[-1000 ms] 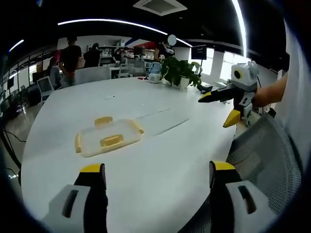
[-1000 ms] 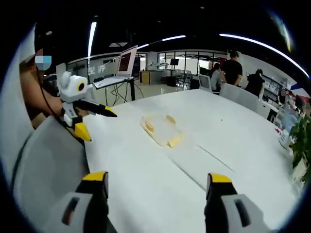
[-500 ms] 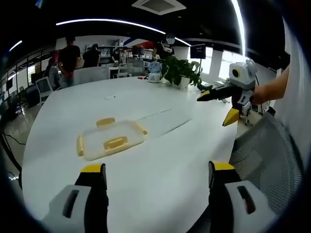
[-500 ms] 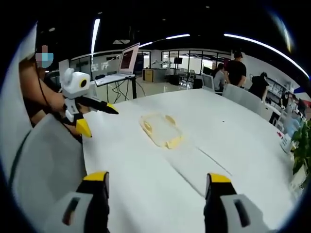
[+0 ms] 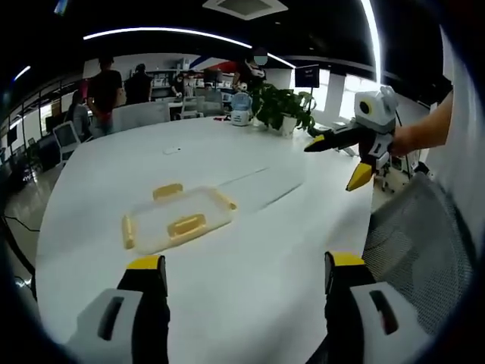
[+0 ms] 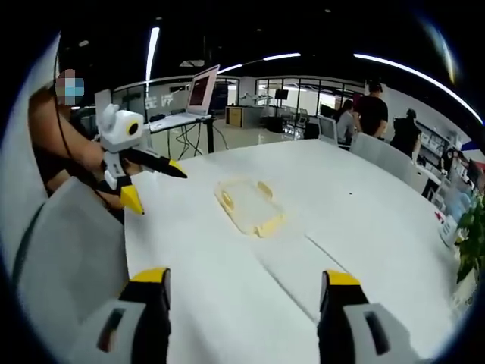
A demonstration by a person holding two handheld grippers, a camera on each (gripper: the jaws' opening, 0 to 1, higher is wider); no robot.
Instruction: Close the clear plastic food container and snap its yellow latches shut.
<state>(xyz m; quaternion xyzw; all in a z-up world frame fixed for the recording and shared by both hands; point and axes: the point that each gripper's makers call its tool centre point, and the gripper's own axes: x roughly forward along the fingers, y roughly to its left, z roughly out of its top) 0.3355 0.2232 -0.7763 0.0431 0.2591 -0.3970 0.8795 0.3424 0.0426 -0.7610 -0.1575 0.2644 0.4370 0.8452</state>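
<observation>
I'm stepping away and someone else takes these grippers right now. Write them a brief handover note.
Left gripper: open, empty, held above the white table, short of the container.
Right gripper: open, empty, also off the container; seen from the left gripper view at.
Clear food container lies flat on the table, yellow latches sticking out at its sides; also at.
Done: nothing touched yet; whether the lid is seated is unclear.
Left: reach in, press the lid down, snap each latch shut.
</observation>
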